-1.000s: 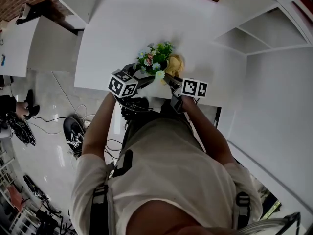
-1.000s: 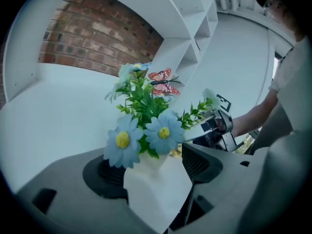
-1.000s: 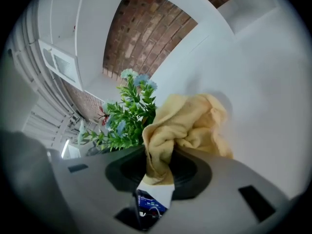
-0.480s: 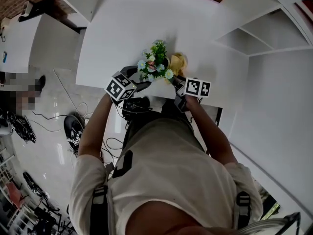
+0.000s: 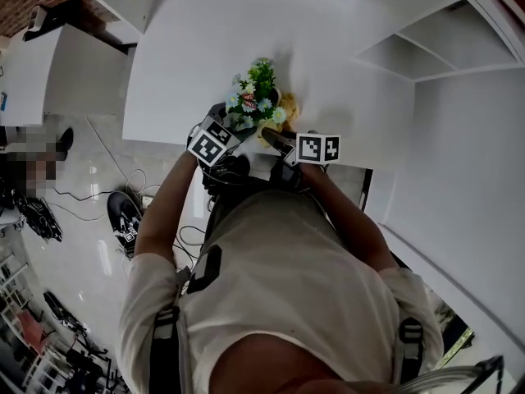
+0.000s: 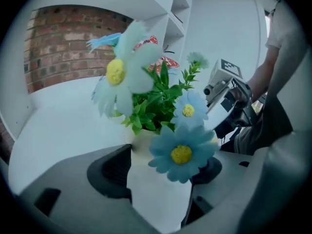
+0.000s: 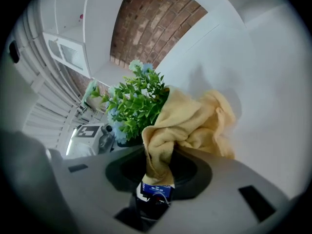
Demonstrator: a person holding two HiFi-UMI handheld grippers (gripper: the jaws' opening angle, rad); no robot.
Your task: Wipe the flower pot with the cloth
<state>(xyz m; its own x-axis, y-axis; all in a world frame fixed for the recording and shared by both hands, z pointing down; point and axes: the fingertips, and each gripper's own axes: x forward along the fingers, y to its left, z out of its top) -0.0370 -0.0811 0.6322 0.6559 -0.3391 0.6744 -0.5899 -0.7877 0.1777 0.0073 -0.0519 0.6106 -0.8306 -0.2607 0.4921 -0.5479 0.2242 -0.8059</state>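
A pale flower pot [image 6: 157, 194] with green leaves and blue and white artificial flowers [image 5: 255, 97] stands near the front edge of the white table [image 5: 184, 56]. My left gripper [image 6: 158, 175] is shut on the pot, one pad against each side. The blooms hide most of the pot in the head view. My right gripper [image 7: 158, 167] is shut on a crumpled yellow cloth [image 7: 191, 121]. The cloth bunches up against the plant's right side [image 5: 288, 103]. In the head view the left gripper [image 5: 234, 127] and the right gripper [image 5: 276, 138] meet at the pot from either side.
White shelving [image 5: 410, 48] stands at the table's right, with a brick wall behind. Left of the table the floor [image 5: 98, 187] holds cables and gear. The person's body fills the lower half of the head view.
The right gripper has carried the cloth left, closer against the plant. The left gripper has dropped a little and rolled, still on the pot.
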